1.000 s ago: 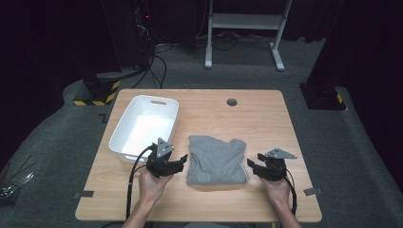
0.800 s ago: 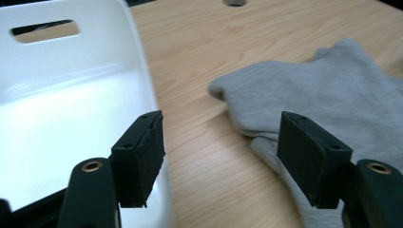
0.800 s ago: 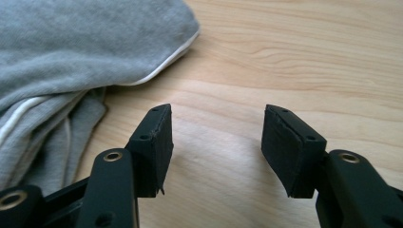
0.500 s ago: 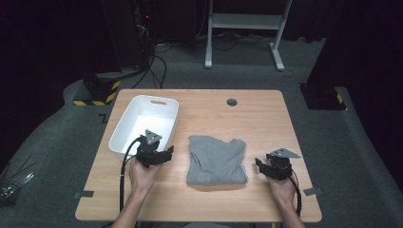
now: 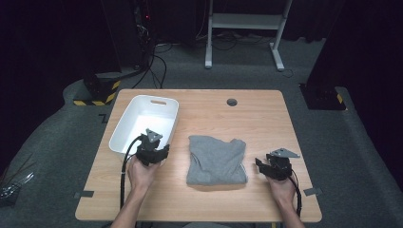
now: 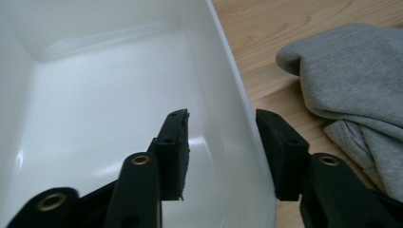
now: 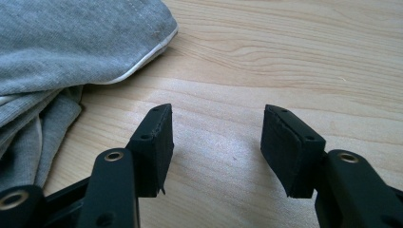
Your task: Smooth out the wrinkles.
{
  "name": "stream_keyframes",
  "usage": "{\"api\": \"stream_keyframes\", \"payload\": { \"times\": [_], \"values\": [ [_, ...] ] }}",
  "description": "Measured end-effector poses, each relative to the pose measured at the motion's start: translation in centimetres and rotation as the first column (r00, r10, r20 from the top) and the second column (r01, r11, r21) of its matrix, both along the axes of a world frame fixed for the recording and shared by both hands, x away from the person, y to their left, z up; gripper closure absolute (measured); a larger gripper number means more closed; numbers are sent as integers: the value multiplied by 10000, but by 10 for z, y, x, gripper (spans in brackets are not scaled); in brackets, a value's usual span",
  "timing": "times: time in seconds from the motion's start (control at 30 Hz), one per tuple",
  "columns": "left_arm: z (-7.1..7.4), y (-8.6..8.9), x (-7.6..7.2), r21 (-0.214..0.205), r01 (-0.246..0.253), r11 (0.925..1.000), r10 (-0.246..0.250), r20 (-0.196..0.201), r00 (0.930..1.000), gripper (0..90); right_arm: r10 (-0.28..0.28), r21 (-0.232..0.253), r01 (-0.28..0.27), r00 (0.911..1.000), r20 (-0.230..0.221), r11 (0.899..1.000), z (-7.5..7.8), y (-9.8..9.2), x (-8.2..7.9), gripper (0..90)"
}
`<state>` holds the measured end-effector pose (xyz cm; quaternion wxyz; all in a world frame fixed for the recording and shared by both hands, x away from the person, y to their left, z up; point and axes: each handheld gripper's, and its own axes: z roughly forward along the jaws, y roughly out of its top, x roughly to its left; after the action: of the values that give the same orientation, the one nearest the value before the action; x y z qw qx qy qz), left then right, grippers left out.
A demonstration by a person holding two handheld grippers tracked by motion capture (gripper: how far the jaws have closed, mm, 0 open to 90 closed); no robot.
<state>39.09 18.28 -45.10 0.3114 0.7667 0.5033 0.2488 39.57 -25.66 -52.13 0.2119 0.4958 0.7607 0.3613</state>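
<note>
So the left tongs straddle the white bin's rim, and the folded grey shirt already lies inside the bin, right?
Not quite. The left tongs do straddle the rim of the white bin, but the folded grey shirt lies on the table beside the bin, not inside it. The high view shows this.

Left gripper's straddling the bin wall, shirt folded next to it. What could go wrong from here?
1. The left gripper has just been closing with the white bin's rim between its jaws; a lift by one wall could tip the white bin.
2. The folded grey shirt lies close beside it; a sliding bin may rumple it.
3. The right gripper is open over bare table, so it cannot steady the bin.
</note>
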Motion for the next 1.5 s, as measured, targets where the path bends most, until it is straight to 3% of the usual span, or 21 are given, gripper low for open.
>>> {"api": "stream_keyframes", "payload": {
  "times": [0.17, 0.3, 1.0, 1.5],
  "values": [
    [2, 0, 2, -407, 358, 9985, -363, -114, 9993, 703, -7, -4, 7, 10000, 17, 10000, 0, 0, 0, 445],
    [3, -2, 1, -354, 549, 9979, -552, -93, 9984, 771, 33, -84, -33, 10000, 32, 10000, 0, 1, 0, 445],
    [5, -10, -16, -372, 643, 9972, -649, -138, 9978, 821, 40, -130, -40, 10000, 67, 9999, 0, 1, -1, 444],
    [4, -22, -27, -710, 626, 9955, -637, -134, 9979, 840, 46, -173, -45, 10000, 64, 9998, 0, 2, -1, 442]
  ]
}}
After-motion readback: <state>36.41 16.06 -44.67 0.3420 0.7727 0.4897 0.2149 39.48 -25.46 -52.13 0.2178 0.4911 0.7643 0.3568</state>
